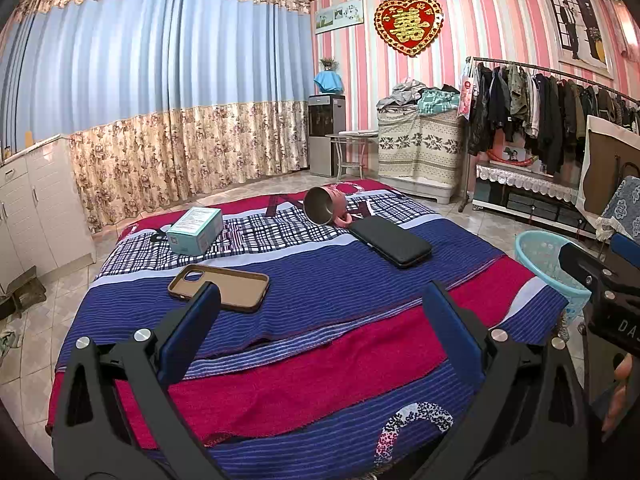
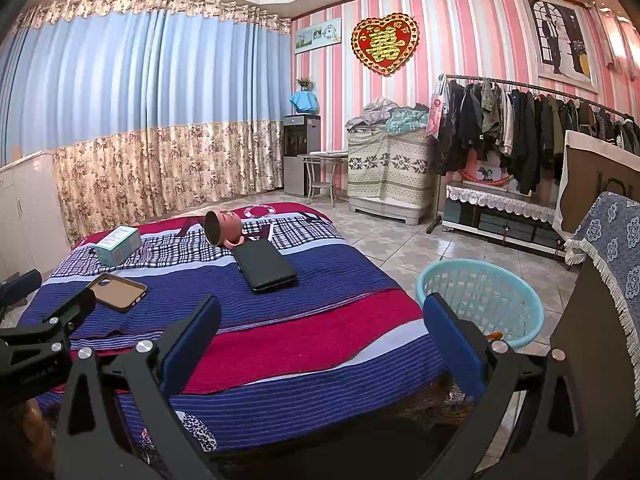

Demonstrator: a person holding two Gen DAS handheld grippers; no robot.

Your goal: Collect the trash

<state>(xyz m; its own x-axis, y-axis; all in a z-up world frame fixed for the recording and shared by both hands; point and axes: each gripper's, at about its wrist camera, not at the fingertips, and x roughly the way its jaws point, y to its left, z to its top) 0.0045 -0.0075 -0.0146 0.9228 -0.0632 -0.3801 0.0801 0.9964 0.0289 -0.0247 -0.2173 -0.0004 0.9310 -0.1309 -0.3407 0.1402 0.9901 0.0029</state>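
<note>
A low table under a blue, red and checked cloth (image 1: 320, 280) carries a teal box (image 1: 195, 230), a brown phone case (image 1: 219, 287), a pink cup on its side (image 1: 325, 204) and a black wallet (image 1: 390, 241). They also show in the right wrist view: box (image 2: 118, 249), case (image 2: 117, 292), cup (image 2: 223, 227), wallet (image 2: 264, 265). A light blue basket (image 2: 480, 300) stands on the floor to the right, with something orange inside. My left gripper (image 1: 320, 328) is open and empty over the cloth's near part. My right gripper (image 2: 320, 332) is open and empty near the table's right edge.
White cabinets (image 1: 36, 208) stand at the left. A clothes rack (image 2: 520, 136), a covered washer (image 2: 386, 168), a water dispenser (image 2: 300, 152) and a small round table (image 2: 324, 172) line the far wall. A covered chair (image 2: 608, 248) is at the right.
</note>
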